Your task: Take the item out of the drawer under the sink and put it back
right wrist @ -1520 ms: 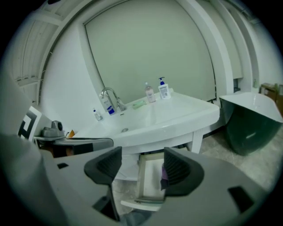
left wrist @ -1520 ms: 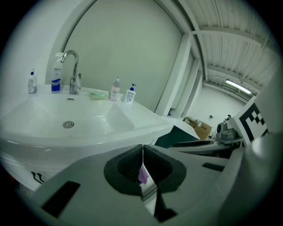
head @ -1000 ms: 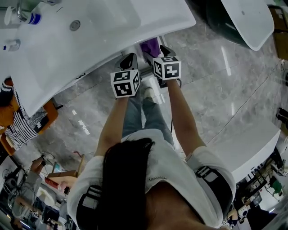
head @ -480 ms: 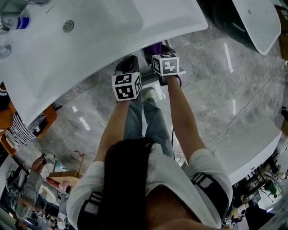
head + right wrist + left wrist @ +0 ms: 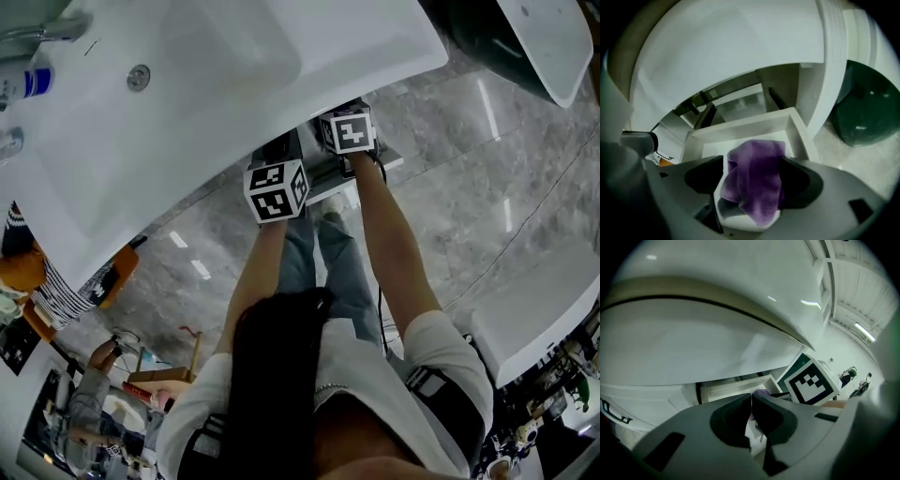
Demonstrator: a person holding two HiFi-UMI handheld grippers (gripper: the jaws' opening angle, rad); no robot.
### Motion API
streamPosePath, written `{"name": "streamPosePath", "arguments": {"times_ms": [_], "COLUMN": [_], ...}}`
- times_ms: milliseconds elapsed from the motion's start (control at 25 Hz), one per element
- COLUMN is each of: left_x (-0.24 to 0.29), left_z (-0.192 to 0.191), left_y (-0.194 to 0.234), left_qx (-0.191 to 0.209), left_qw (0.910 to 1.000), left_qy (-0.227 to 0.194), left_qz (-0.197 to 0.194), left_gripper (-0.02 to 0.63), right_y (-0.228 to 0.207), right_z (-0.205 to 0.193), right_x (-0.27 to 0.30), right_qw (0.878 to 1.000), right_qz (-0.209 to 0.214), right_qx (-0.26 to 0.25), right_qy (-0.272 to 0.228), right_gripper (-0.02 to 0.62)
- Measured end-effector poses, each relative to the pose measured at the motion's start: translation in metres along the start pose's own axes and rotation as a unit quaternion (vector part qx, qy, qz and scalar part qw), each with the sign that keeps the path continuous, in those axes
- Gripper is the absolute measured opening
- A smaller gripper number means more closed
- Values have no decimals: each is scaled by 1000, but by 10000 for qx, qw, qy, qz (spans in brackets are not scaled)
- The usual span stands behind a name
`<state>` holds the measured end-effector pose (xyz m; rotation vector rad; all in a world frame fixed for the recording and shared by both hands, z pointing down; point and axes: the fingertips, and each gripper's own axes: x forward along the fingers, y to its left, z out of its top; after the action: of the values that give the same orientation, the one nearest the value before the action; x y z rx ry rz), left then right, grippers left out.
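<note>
Person leans fwd: dark hair [image 5: 272, 375] and white top [image 5: 375, 361] are closest, w/ both forearms stretched out and down toward the cabinet under the sink. Jeans [image 5: 330, 267] show btwn the arms.

L gripper [image 5: 751, 398] has its jaws clenched tip to tip, w/ nothing btwn them. It hangs just short of the drawer, right beside the other tool. Its marker cube [image 5: 277, 190] sits a bit nearer the person than the R cube [image 5: 347, 131].

R gripper [image 5: 752, 164] has its jaws spread wide; they have just been opening. Purple cloth [image 5: 754, 183] sits btwn them, bunched up. One edge brushes a pad but the jaws don't squeeze it, so it's let go, not gripped. The cloth lies inside the drawer [image 5: 799, 133] on its white bottom, toward the front. The drawer is white, open-topped and pulled out from under the sink. Behind it is the dark gap of the cabinet.

Above, the white sink [image 5: 356, 47] overhangs the front ends of both tools. Its drain [image 5: 139, 77] lies further in. A faucet [image 5: 47, 31] and a bottle w/ a blue band [image 5: 26, 84] stand at the far edge.

Around it all is glossy grey marble floor [image 5: 450, 159]. Off on the person's L side, well apart, is another person in a striped top [image 5: 47, 298]. On the R side, past the sink's end, is a dark rounded thing [image 5: 862, 112]; can't tell what it is.
</note>
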<state>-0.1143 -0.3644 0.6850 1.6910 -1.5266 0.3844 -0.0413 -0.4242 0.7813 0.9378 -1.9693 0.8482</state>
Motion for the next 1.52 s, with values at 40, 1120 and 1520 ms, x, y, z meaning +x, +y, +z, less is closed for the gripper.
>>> {"name": "streamPosePath", "arguments": {"times_ms": [40,1120,1520], "left_x": [2,9,-34], "left_z": [-2,-17,0], "left_y": [-1,-2,-16], "left_qx": [-16,188,144], "left_qw": [10000,9987,9997], "left_qy": [44,468,166], "left_qz": [-29,-38,-145], "left_gripper": [5,5,5], "right_y": [-3,-24,12], "right_z": [-2,-8,12], "right_x": [4,-19,-98], "right_qw": [10000,9973,9960], "right_qz": [-10,-659,-211], "right_qx": [-63,92,138], "right_qy": [32,-310,-861], "right_gripper": [362,114,114]}}
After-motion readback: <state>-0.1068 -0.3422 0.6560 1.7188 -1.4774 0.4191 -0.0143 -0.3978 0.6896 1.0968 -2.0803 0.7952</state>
